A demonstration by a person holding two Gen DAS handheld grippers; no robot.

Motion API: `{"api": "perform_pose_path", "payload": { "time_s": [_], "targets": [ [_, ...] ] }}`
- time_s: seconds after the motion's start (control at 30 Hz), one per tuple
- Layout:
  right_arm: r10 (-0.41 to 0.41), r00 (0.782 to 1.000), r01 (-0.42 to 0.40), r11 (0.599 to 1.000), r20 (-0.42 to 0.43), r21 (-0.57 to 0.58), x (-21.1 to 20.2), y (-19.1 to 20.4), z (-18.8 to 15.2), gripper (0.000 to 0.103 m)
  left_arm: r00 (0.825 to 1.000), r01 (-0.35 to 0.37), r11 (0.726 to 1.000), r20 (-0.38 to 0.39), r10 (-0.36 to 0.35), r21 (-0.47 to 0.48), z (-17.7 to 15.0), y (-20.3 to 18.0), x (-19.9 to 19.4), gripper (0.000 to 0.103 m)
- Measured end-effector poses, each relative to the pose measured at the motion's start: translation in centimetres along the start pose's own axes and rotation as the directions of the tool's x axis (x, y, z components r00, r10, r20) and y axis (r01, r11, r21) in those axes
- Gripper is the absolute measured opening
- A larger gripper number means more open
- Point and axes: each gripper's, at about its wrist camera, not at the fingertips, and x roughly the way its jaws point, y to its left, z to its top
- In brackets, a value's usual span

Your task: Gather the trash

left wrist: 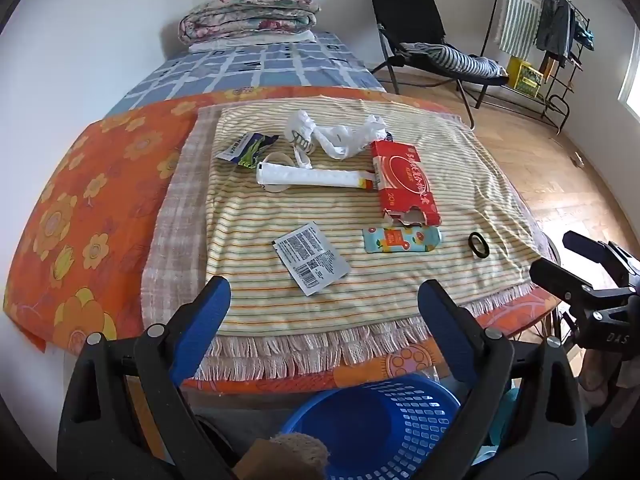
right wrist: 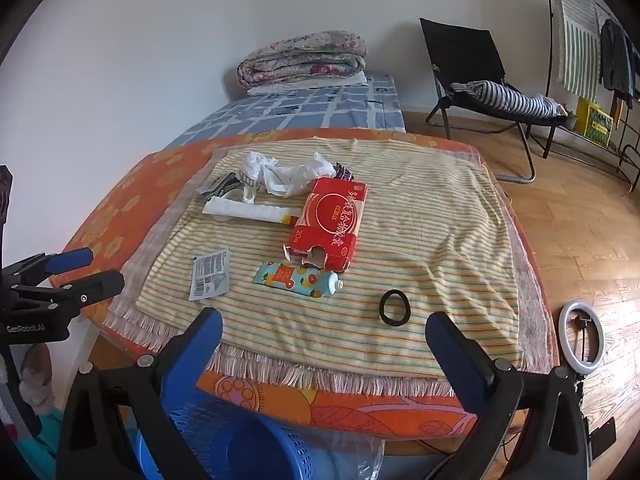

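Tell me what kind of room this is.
Most likely a bedroom in a home. A bed with a folded quilt stands against the wall, a clothes rack holds hanging garments, and a black folding chair sits on the wooden floor.

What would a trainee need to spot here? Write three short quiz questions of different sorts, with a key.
1. True or false: the red carton is torn open at its near end.
2. Multiple choice: the black ring lies A) on the striped cloth, B) in the blue basket, C) on the floor.
3. Fill in: both the left gripper and the right gripper are ____.

Key: 1 true. 2 A. 3 open; neither holds anything, and the fruit-print tube and grey sachet lie untouched.
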Motion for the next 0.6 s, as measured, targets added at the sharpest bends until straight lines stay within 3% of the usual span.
{"api": "perform_pose_path", "payload": {
  "time_s": [0.27,0.6],
  "targets": [
    [-0.007,1.000,0.007,1.000,0.002,-0.012,0.05,0.44,0.00,0.102,0.999,-0.039,0.999,0.005,0.039,0.020,-0.13,-0.43,-0.01,0.097],
    [-0.003,1.000,0.003,1.000,0.000,-0.014,0.12,0.46,0.02,0.102,0.999,-0.035,0.999,0.007,0.035,0.014,0.43,-0.41,-0.03,0.097]
  ]
}}
